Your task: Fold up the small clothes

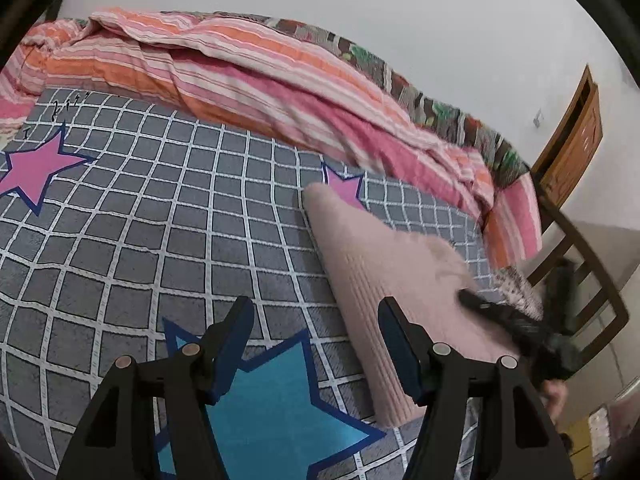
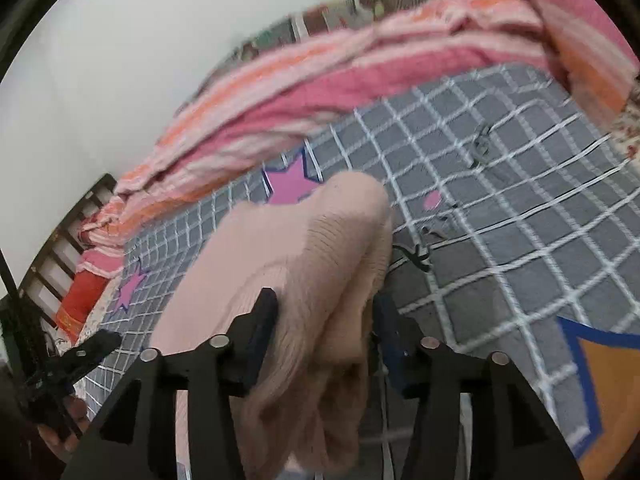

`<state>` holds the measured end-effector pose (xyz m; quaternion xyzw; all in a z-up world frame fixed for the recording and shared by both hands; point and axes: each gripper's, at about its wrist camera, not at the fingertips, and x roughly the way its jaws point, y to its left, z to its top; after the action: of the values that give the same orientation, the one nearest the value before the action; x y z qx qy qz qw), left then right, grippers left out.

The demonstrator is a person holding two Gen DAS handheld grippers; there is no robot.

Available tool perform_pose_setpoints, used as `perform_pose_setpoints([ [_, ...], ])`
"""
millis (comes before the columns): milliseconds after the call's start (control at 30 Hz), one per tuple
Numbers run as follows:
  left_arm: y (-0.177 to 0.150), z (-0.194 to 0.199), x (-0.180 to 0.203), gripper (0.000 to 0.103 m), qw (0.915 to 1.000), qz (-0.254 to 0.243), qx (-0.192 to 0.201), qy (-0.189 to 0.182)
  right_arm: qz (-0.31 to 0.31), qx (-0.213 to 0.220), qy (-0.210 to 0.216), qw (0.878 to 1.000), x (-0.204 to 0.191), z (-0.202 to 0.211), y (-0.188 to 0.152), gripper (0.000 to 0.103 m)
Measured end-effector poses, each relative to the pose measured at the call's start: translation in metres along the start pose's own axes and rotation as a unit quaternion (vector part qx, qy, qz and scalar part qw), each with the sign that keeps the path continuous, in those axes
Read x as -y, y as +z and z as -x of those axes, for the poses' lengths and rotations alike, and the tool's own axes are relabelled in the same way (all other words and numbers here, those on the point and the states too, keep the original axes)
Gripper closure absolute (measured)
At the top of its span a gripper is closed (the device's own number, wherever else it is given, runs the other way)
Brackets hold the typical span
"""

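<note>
A pale pink ribbed knit garment (image 1: pixel 384 280) lies on the grey checked bedspread (image 1: pixel 160 220). My left gripper (image 1: pixel 316 320) is open and empty, just left of the garment's ribbed edge, above a blue star. The right gripper shows at the right of the left wrist view (image 1: pixel 504 316), blurred, on the garment. In the right wrist view the garment (image 2: pixel 304 256) is bunched between the jaws of my right gripper (image 2: pixel 326 304), which stand fairly wide around the thick fold. The left gripper (image 2: pixel 80 354) shows at lower left.
A pink and orange striped quilt (image 1: pixel 248 68) is heaped along the bed's far side against the white wall. A wooden bed frame (image 1: pixel 576 280) and a wooden door (image 1: pixel 576 136) stand at the right. A slatted headboard (image 2: pixel 68 236) shows in the right wrist view.
</note>
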<state>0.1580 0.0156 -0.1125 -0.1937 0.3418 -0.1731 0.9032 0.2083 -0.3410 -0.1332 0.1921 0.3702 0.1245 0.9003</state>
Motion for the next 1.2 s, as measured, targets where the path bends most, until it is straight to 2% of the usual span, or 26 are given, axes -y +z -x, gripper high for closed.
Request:
perform_pose_setpoints([
  [133, 0.001, 0.009, -0.009, 0.041, 0.9999, 0.0, 0.008, -0.01, -0.042, -0.042, 0.036, 0.998, 0.016, -0.031, 0.002, 0.039],
  [200, 0.0, 0.011, -0.013, 0.041, 0.9999, 0.001, 0.011, -0.013, -0.054, -0.056, 0.052, 0.996, 0.021, -0.042, 0.003, 0.038],
  [267, 0.0, 0.012, -0.017, 0.041, 0.9998, 0.006, 0.013, -0.013, -0.061, -0.073, 0.073, 0.993, 0.02, -0.048, 0.004, 0.044],
  [300, 0.0, 0.012, -0.019, 0.041, 0.9998, 0.009, 0.013, -0.014, -0.065, -0.082, 0.079, 0.991, 0.019, -0.051, 0.005, 0.054],
  [333, 0.001, 0.013, -0.02, 0.041, 0.9997, 0.013, 0.013, -0.015, -0.065, -0.083, 0.081, 0.991, 0.017, -0.051, 0.005, 0.06],
  [500, 0.003, 0.023, -0.027, 0.041, 0.9997, 0.016, 0.02, -0.007, -0.044, -0.061, 0.072, 0.995, -0.008, -0.027, 0.018, 0.069],
  [567, 0.003, 0.03, -0.032, 0.041, 0.9996, 0.016, 0.025, -0.001, -0.048, -0.043, 0.075, 0.995, -0.027, -0.006, 0.029, 0.069],
  [700, 0.005, 0.042, -0.046, 0.041, 0.999, 0.033, 0.028, 0.014, -0.01, -0.018, 0.028, 0.999, -0.087, 0.019, 0.045, 0.069],
  [800, 0.007, 0.049, -0.056, 0.041, 0.9984, 0.045, 0.026, 0.022, 0.012, -0.01, 0.014, 1.0, -0.135, 0.024, 0.053, 0.069],
  [900, 0.009, 0.058, -0.065, 0.041, 0.9978, 0.047, 0.032, 0.033, 0.032, -0.001, 0.024, 0.999, -0.176, 0.019, 0.056, 0.07],
  [967, 0.009, 0.065, -0.07, 0.041, 0.9974, 0.046, 0.039, 0.039, 0.024, 0.002, 0.056, 0.998, -0.191, 0.013, 0.059, 0.07],
  [1033, 0.009, 0.068, -0.076, 0.041, 0.9971, 0.045, 0.041, 0.046, -0.008, 0.002, 0.11, 0.994, -0.186, 0.004, 0.059, 0.07],
  [1100, 0.007, 0.066, -0.079, 0.041, 0.9974, 0.043, 0.035, 0.046, -0.046, -0.008, 0.143, 0.989, -0.166, -0.011, 0.052, 0.069],
  [1167, 0.001, 0.062, -0.079, 0.041, 0.998, 0.032, 0.025, 0.049, -0.061, -0.03, 0.142, 0.988, -0.138, -0.034, 0.037, 0.067],
  [1200, -0.002, 0.059, -0.076, 0.041, 0.9983, 0.023, 0.019, 0.049, -0.065, -0.051, 0.124, 0.989, -0.117, -0.052, 0.025, 0.066],
])
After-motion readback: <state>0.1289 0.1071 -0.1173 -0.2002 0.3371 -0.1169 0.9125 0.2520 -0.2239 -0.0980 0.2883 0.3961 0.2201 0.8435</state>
